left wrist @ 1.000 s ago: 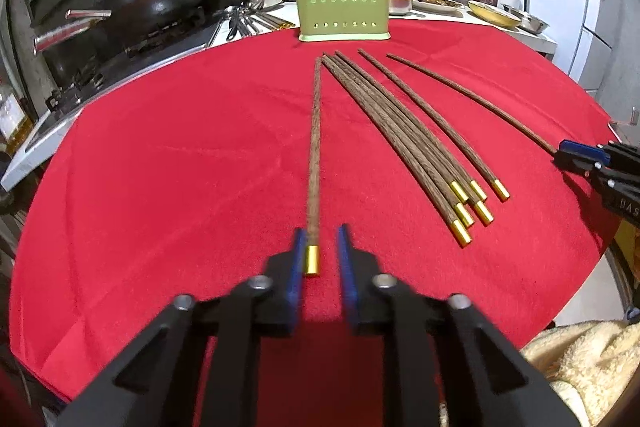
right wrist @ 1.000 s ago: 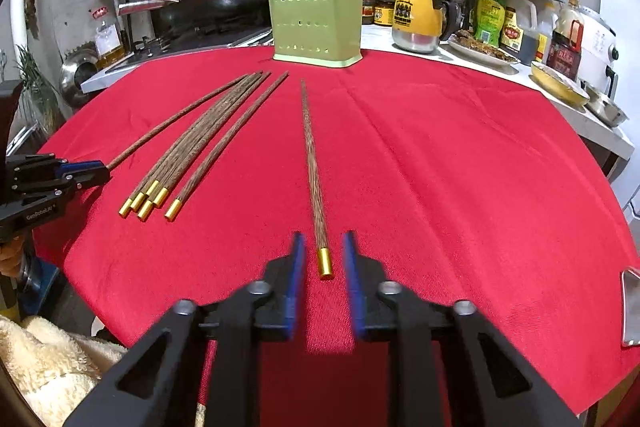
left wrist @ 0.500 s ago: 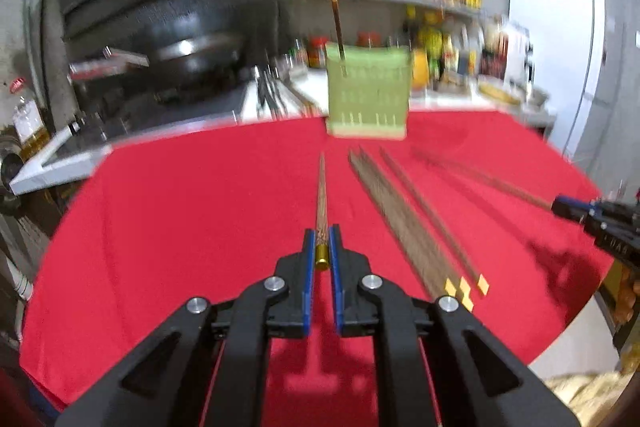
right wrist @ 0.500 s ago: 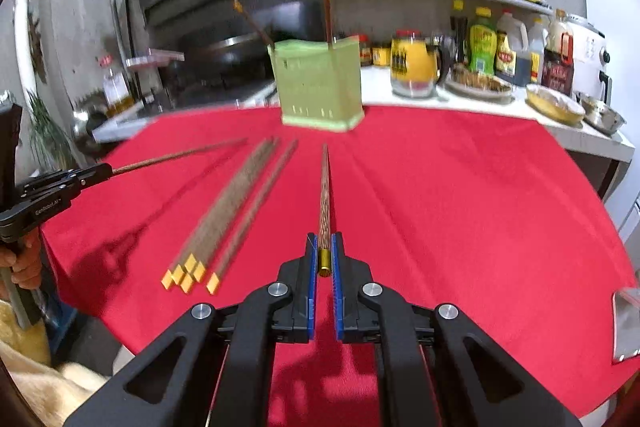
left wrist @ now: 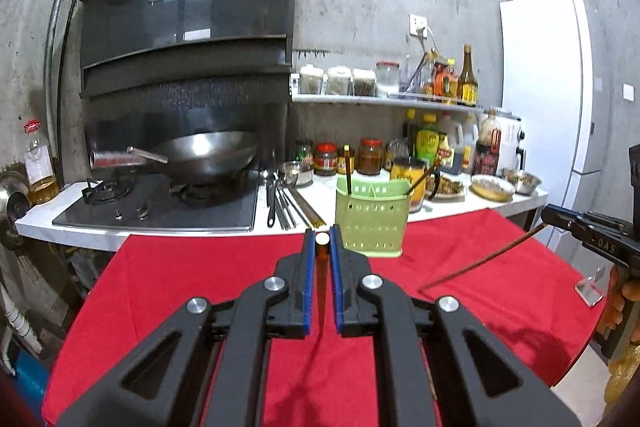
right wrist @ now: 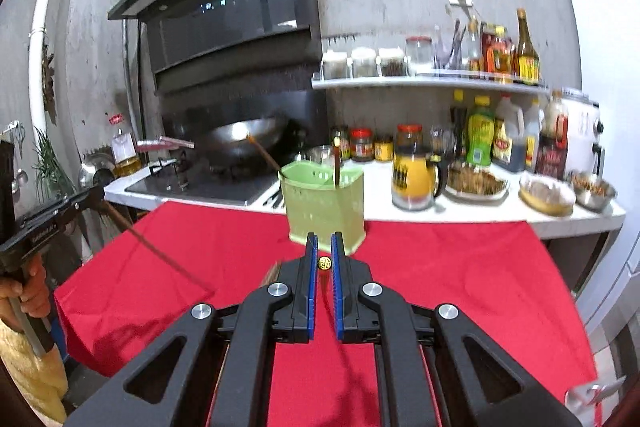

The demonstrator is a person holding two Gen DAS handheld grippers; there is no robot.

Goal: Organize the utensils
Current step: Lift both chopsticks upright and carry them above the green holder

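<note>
A red cloth (left wrist: 200,287) covered the table below a counter with a wok (left wrist: 208,155). A green holder (left wrist: 372,223) stood at the cloth's far edge with 2 chopsticks (left wrist: 348,169) upright in it. The left gripper (left wrist: 322,247) was pinching a chopstick (left wrist: 321,291) by its gold end, shaft hanging toward the cloth. The right gripper (right wrist: 324,255) was pinching another stick (left wrist: 480,261) the same way, well above the cloth.

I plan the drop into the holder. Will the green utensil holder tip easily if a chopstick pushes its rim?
Possibly. The green utensil holder looks like thin perforated plastic, so probably light. It stands upright on the red cloth, taller than deep, with only two chopsticks inside, so a sideways push might slide or tip it.
</note>
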